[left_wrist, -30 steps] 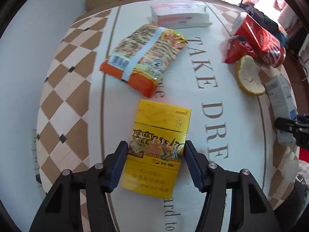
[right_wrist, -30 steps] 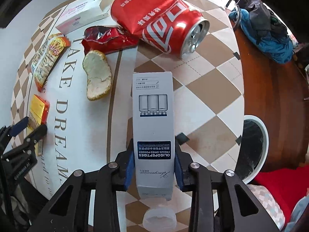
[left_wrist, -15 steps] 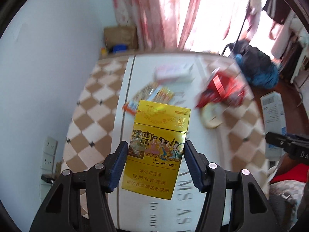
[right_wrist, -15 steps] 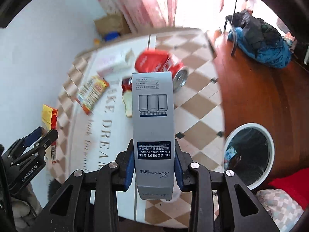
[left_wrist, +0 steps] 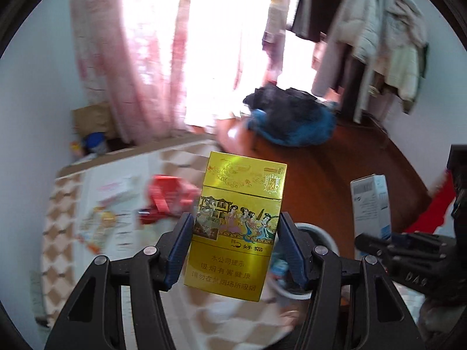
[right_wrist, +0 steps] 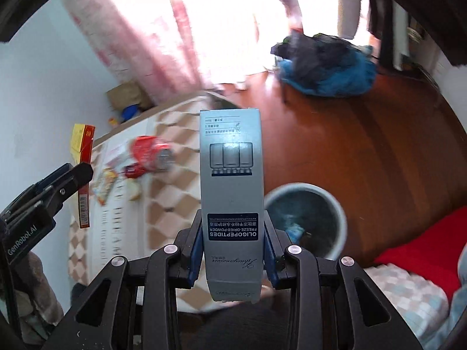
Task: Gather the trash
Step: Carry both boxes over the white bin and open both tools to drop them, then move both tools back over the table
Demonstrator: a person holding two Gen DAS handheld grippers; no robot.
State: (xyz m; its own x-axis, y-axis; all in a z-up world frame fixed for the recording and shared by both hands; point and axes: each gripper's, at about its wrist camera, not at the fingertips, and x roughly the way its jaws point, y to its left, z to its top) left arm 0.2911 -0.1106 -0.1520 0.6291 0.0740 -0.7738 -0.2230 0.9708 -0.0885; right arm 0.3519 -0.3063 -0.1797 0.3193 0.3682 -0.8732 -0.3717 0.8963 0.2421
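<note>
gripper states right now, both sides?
Left gripper: closed on the yellow cigarette pack.
Right gripper: closed on the grey oligopeptides box.

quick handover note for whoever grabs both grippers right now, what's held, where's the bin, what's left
Left gripper: shut on the yellow cigarette pack, held in the air.
Right gripper: shut on the grey carton, also in the air.
Bin: on the floor beside the table, some trash inside.
Not yet dropped: both held items.
Left on the table: red can, snack bag and other scraps, blurred.
</note>
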